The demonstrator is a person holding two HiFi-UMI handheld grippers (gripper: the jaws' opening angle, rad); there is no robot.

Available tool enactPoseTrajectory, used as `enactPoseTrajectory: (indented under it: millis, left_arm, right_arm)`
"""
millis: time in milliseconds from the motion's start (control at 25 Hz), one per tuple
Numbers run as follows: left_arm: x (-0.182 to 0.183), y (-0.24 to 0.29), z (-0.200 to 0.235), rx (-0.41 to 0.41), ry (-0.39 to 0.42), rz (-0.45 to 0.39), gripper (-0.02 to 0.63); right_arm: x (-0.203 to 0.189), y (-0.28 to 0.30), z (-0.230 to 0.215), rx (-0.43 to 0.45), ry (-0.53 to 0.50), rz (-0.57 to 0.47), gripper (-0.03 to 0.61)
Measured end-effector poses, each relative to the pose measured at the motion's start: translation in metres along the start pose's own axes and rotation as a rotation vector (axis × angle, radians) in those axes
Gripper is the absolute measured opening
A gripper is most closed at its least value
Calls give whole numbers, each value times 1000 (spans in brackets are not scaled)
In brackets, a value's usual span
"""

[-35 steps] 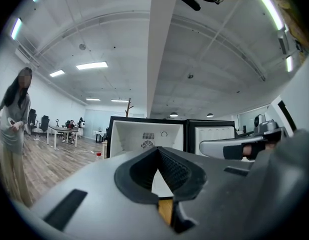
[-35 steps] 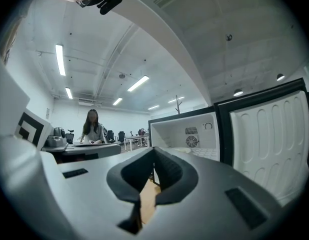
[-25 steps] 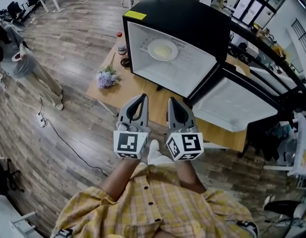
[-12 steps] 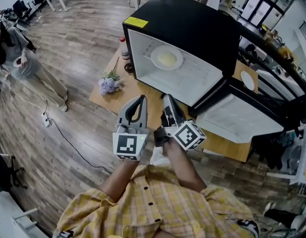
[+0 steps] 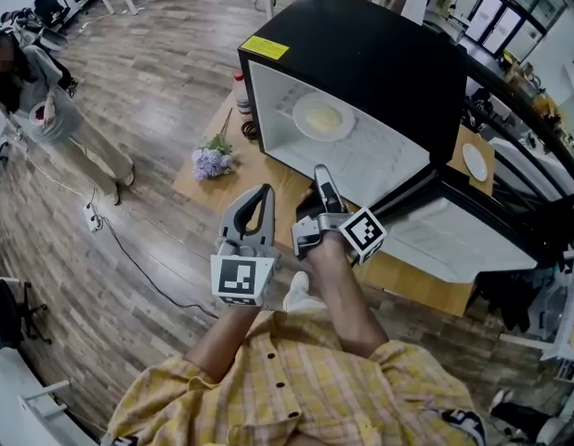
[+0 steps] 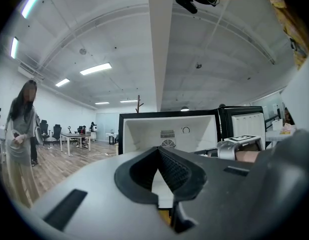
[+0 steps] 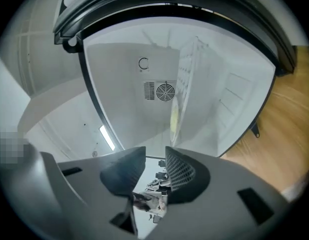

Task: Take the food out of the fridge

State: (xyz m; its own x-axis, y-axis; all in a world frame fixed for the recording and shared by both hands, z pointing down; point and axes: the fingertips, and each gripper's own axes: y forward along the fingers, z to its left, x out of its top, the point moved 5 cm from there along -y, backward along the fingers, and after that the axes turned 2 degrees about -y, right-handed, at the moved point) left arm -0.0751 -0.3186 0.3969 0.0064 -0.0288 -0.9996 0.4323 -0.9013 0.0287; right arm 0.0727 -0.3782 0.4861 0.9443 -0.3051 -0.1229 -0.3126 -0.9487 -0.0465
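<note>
One plate of food [image 5: 322,117] sits inside the open fridge [image 5: 389,54]; lifting it out remains. My right tool [image 5: 321,177], before the fridge, has just been opening, empty; my left tool [image 5: 261,195] is closed, empty.

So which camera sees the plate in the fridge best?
The head view: it looks down on the whole round plate inside the fridge. The right gripper view shows the plate only edge-on. The left gripper view shows no plate.
</note>
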Motion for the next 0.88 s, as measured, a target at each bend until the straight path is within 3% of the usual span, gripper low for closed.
enactPoseTrajectory:
  millis: [520, 880]
  left_arm:
    - [-6, 10, 8, 44, -10, 23, 8]
    - [-10, 10, 16, 87, -4, 46, 8]
  right_arm:
    - [11, 66, -33, -69, 155, -6, 138]
    - [16, 108, -54, -114, 249, -13, 126]
